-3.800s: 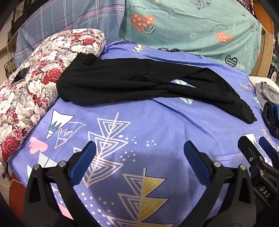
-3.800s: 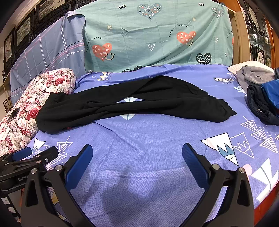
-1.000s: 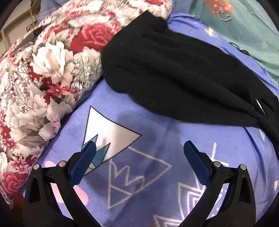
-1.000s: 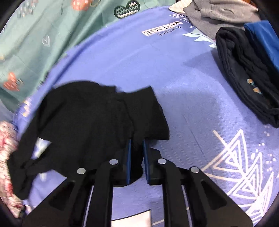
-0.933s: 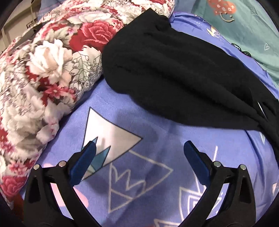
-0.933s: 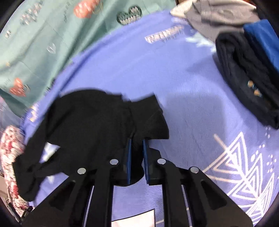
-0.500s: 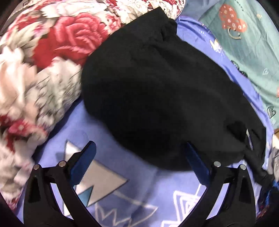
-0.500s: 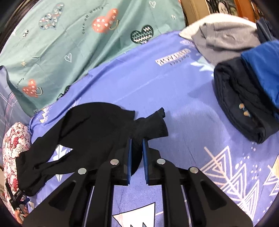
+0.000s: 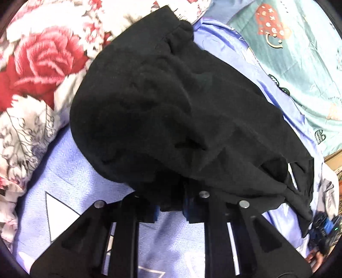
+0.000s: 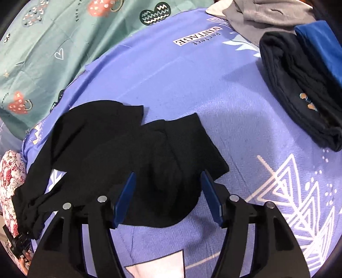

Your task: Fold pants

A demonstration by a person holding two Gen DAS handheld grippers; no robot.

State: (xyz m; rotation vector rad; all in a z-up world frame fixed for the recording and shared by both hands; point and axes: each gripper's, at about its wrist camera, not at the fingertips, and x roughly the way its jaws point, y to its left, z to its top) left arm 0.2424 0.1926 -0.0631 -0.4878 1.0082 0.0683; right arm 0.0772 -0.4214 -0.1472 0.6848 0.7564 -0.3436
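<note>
The black pants [image 9: 175,111] lie across the purple patterned bedsheet [image 9: 70,171], waist end beside the floral pillow. My left gripper [image 9: 170,205] is shut on the waist edge of the pants. In the right wrist view the leg ends of the pants [image 10: 171,149] lie bunched on the sheet [image 10: 245,171]. My right gripper [image 10: 168,196] is open, its blue pads either side of the leg fabric without holding it. The left gripper [image 10: 20,243] shows small at the far left edge, at the pants' other end.
A floral pillow [image 9: 32,70] lies left of the pants. A teal heart-print cover [image 10: 53,42] stands behind the bed. Folded dark [image 10: 299,89], blue [image 10: 320,42] and grey [image 10: 267,19] clothes are stacked at the right.
My left gripper has moved forward and shut on the waist of the pants. My right gripper has opened and let go of the leg end, which now lies on the sheet.
</note>
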